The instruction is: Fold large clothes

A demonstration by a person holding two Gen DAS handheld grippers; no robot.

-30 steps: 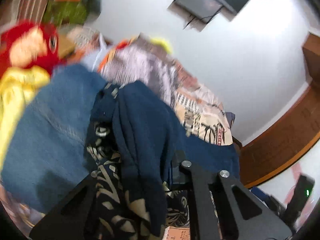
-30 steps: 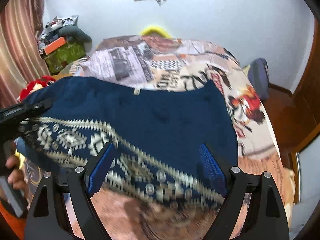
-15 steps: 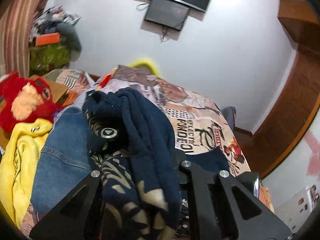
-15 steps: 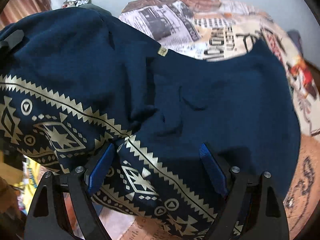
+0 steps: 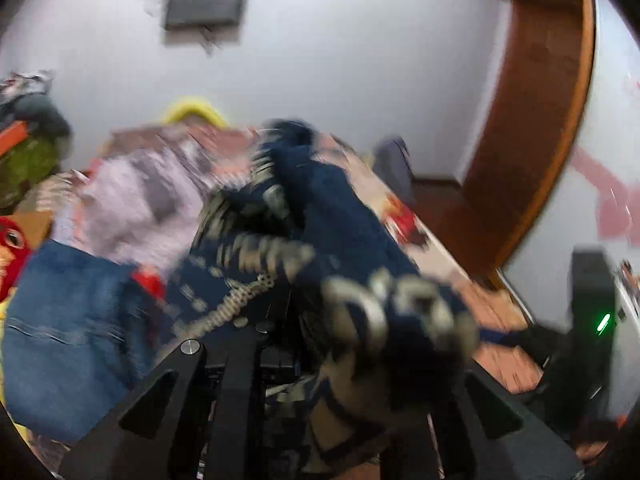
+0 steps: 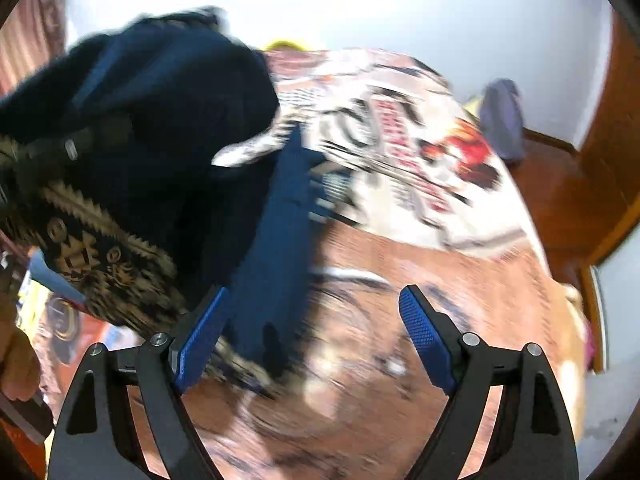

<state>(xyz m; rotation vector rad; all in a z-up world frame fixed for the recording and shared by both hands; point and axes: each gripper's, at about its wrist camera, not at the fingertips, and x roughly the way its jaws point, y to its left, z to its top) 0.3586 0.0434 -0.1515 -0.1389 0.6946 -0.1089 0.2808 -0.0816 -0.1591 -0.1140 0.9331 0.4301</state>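
A navy sweater (image 5: 332,236) with a beige patterned band hangs bunched up, and my left gripper (image 5: 296,320) is shut on it; fabric drapes over the fingers and hides the tips. In the right wrist view the same sweater (image 6: 160,120) is lifted at the left, with one part trailing down onto the bed. My right gripper (image 6: 312,304) stands open over the bedspread, with nothing between its blue pads (image 6: 424,332). The sweater's hanging part lies just beyond its left pad. Both views are motion-blurred.
A printed bedspread (image 6: 400,140) covers the bed. Blue jeans (image 5: 72,320) and a red plush toy (image 5: 10,248) lie at the left. A wooden door frame (image 5: 532,120) stands at the right, and a screen (image 5: 204,0) hangs on the white wall. A hand (image 6: 16,364) shows at the lower left.
My left gripper has rolled and swung to the right with the sweater. The sweater, earlier spread across the bed, is now gathered and lifted at the left, baring the bedspread. The right gripper stays open.
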